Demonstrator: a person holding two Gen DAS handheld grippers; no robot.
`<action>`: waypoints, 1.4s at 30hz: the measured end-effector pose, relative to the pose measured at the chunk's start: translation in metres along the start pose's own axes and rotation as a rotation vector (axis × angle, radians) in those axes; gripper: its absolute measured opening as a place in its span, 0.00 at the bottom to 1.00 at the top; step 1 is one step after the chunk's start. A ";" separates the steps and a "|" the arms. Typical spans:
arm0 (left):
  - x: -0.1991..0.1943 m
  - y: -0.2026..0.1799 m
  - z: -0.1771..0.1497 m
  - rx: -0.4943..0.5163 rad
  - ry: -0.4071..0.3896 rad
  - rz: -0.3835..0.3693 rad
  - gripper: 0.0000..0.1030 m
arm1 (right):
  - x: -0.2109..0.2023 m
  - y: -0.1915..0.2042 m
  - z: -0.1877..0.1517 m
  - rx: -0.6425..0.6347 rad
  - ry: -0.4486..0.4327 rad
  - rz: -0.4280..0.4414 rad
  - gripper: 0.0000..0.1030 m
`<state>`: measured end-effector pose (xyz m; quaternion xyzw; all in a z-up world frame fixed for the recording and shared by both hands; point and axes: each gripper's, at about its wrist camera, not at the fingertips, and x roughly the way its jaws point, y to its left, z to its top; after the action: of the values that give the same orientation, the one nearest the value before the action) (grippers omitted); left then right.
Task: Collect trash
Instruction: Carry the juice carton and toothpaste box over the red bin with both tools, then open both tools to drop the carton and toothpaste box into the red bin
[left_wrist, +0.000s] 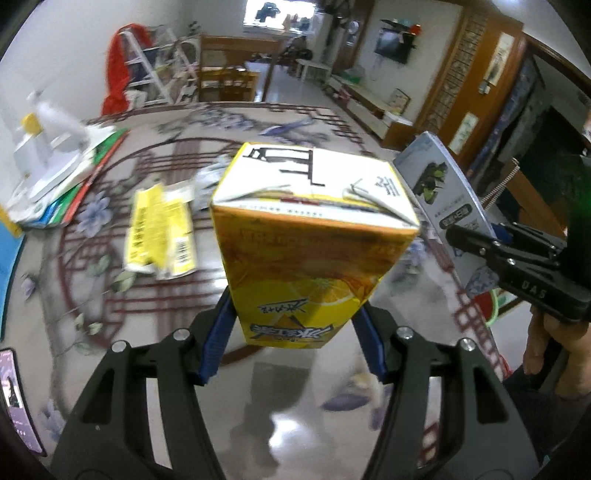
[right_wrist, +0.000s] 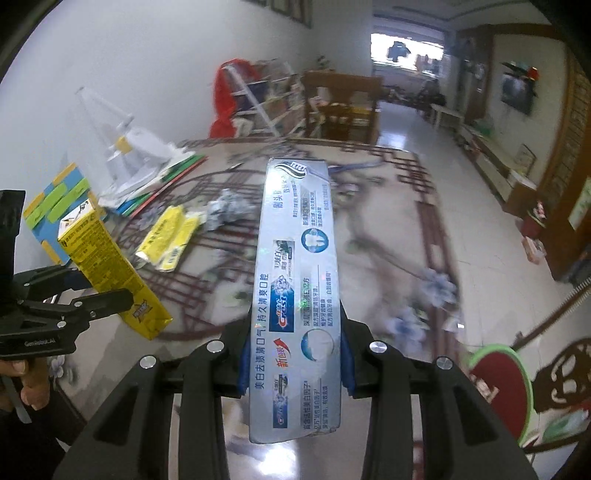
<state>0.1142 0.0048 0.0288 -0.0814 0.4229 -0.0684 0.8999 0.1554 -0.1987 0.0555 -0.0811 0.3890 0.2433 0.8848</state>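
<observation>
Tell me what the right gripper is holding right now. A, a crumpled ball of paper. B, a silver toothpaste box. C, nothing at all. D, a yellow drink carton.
B: the right gripper has its jaws closed on the long silver toothpaste box, while the yellow drink carton sits in the left gripper.

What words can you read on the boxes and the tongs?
"Crest": silver toothpaste box, held in the right tongs.
"美白去渍清口气,持久清爽口腔": same box, along its left edge.
"新包装": same box, in red.
"GenrobotAI": body of the left tongs.
Yellow drink carton: big lettering upside down, small print too blurred.
Flattened yellow wrapper: too blurred.
</observation>
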 end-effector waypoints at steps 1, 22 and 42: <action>0.002 -0.007 0.002 0.009 0.000 -0.005 0.57 | -0.005 -0.008 -0.003 0.012 -0.005 -0.009 0.33; 0.082 -0.209 0.049 0.205 0.087 -0.314 0.57 | -0.090 -0.211 -0.081 0.348 -0.070 -0.239 0.33; 0.167 -0.337 0.042 0.297 0.276 -0.457 0.57 | -0.092 -0.278 -0.157 0.547 -0.018 -0.326 0.33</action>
<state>0.2339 -0.3532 -0.0007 -0.0317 0.4976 -0.3404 0.7972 0.1381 -0.5263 0.0023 0.1008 0.4139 -0.0144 0.9046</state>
